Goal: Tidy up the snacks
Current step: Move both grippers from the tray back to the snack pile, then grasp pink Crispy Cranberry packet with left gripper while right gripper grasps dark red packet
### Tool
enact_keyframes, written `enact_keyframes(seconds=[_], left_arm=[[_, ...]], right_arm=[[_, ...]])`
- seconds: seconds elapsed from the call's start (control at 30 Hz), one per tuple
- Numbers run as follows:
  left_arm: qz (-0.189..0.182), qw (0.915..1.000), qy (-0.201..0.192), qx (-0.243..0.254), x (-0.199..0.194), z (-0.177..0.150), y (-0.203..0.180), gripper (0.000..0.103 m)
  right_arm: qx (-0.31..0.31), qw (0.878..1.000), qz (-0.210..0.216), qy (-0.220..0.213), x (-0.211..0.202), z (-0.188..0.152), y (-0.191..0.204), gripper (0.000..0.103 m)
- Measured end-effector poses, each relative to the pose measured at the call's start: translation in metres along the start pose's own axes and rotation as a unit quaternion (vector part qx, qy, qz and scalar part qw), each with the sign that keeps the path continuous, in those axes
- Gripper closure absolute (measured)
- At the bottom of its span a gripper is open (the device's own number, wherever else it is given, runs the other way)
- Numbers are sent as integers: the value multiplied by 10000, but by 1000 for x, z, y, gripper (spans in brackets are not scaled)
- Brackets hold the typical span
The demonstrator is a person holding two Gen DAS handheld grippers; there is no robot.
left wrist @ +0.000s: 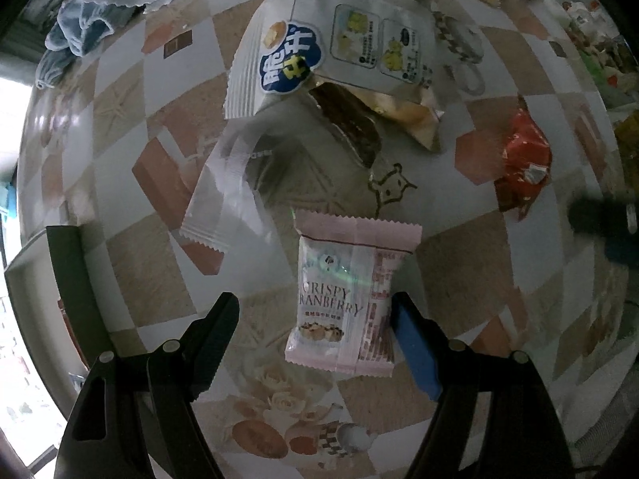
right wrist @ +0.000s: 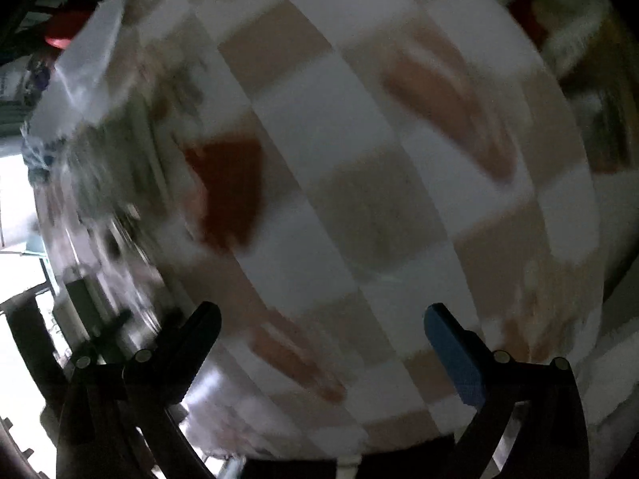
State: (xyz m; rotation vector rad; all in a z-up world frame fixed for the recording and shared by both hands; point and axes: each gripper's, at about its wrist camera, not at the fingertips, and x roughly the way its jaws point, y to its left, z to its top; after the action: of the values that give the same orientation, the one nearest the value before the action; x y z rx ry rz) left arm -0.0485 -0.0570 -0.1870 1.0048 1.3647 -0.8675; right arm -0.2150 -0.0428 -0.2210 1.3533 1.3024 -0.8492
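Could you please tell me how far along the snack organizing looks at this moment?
Nothing looks sorted yet: the white biscuit bag, clear wrapper and red packet lie scattered on the table. In hand: the open left gripper straddles the pink cranberry packet, not gripping. The right gripper is open and empty.

A table (left wrist: 131, 263) under a checked pink, beige and white cloth carries loose snacks. A pink cranberry packet (left wrist: 347, 295) lies at centre, with a clear wrapper (left wrist: 227, 195) at ten o'clock, a large white bag (left wrist: 335, 48) at twelve and a red packet (left wrist: 523, 155) at two. A blue cloth (left wrist: 76, 36) lies at eleven, near the table edge.
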Motion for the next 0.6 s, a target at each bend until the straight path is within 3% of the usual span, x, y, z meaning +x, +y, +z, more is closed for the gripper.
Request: enact_keyframes(seconds=[0.27,0.6], left_arm=[[-108,9998,-68,-173,0,11,9,20],[-75,9999,-98,-68,-4,23,-2,15]], right_arm=[[15,9994,-338,30,23,38,31,1],[-581,9925,-1073,83,41,35,56,0]])
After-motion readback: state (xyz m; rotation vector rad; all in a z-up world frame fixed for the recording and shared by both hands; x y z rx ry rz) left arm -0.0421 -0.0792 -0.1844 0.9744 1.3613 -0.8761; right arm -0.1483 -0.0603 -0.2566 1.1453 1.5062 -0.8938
